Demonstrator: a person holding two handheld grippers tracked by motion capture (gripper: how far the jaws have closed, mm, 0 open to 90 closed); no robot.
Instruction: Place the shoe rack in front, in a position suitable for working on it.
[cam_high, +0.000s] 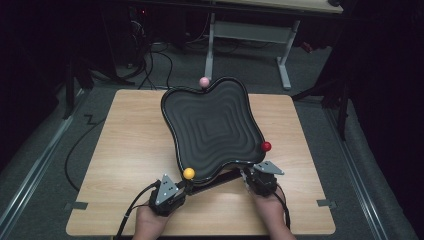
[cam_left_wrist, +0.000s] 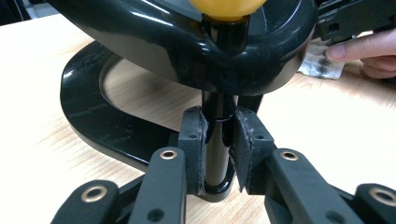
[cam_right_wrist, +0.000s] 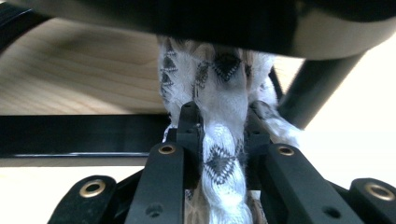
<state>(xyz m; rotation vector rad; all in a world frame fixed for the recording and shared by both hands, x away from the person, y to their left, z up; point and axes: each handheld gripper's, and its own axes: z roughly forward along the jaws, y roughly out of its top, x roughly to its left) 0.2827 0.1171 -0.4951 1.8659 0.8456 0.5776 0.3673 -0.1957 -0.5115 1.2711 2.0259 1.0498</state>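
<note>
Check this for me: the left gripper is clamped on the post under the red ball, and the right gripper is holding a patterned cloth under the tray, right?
Not quite. The left gripper is clamped on the post under the yellow ball, not the red one, as the left gripper view and high view show. The right gripper does hold the cloth under the tray.

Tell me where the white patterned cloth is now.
The white patterned cloth sits between the right gripper pads, under the black tray near edge.
</note>
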